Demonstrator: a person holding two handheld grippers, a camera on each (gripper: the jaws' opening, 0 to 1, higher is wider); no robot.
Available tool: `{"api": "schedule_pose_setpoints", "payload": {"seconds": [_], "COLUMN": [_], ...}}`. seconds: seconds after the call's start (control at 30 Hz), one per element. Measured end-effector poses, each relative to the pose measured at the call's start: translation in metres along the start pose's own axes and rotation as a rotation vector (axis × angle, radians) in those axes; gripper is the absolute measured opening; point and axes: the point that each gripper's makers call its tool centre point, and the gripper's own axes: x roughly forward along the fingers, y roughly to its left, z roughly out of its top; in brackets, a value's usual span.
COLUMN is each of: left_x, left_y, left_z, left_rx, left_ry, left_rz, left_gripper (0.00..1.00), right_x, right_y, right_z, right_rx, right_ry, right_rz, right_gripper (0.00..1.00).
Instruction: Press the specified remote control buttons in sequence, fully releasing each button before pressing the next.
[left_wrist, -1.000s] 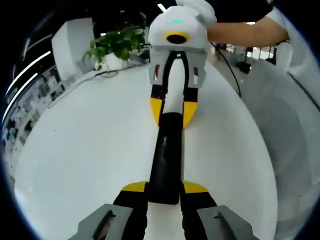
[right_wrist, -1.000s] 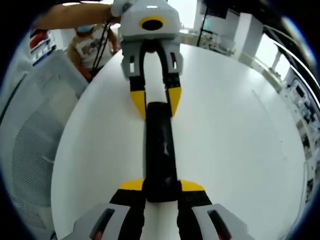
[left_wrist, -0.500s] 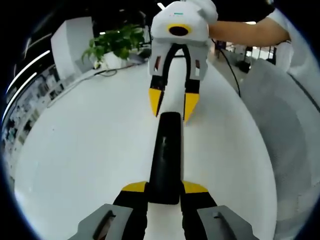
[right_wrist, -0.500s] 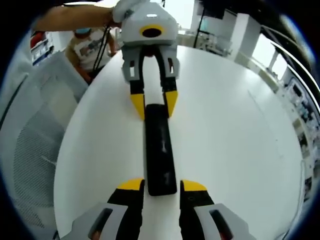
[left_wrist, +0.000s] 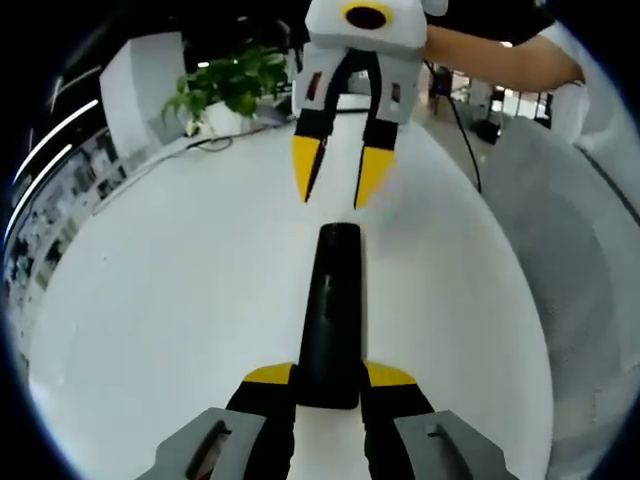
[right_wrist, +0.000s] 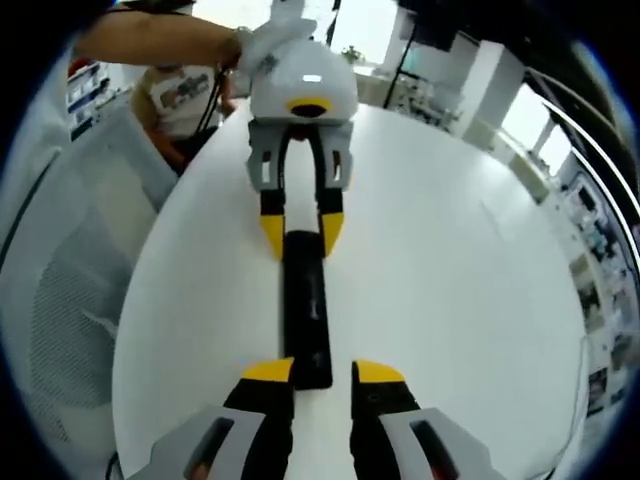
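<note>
Your left gripper (left_wrist: 328, 385) clamps the black remote control (left_wrist: 331, 310) flat on the white table (left_wrist: 170, 300); your right gripper (left_wrist: 334, 172) hangs open beyond its far end, so presses apparently remain.

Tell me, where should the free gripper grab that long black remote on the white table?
Probably the free end of the long black remote, pinching across its narrow width. The left gripper already holds one end, so the right gripper should approach lengthwise, jaws straddling both long sides.
</note>
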Motion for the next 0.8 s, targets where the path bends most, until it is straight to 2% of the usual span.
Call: {"api": "schedule_pose_setpoints", "payload": {"seconds": [0.27,0.6,0.67,0.73,0.8], "left_x": [0.000,0.000,0.000,0.000,0.000], "left_y": [0.000,0.000,0.000,0.000,-0.001], "left_z": [0.000,0.000,0.000,0.001,0.001], "left_rx": [-0.001,-0.001,-0.001,-0.001,-0.001], "left_ry": [-0.001,-0.003,-0.003,-0.003,-0.003], "left_rz": [0.000,-0.001,0.000,0.000,0.000], "left_gripper": [0.24,0.24,0.24,0.24,0.24], "right_x": [-0.008,-0.006,-0.005,-0.004,-0.003], "right_y": [-0.002,-0.002,-0.002,-0.001,0.000], "right_z": [-0.011,-0.021,-0.022,-0.022,-0.022], "right_rx": [0.012,-0.004,-0.013,-0.029,-0.032], "right_ry": [0.037,0.087,0.101,0.112,0.117], "right_rz": [-0.005,0.016,0.023,0.037,0.046], "right_gripper": [0.12,0.10,0.08,0.00,0.00]}}
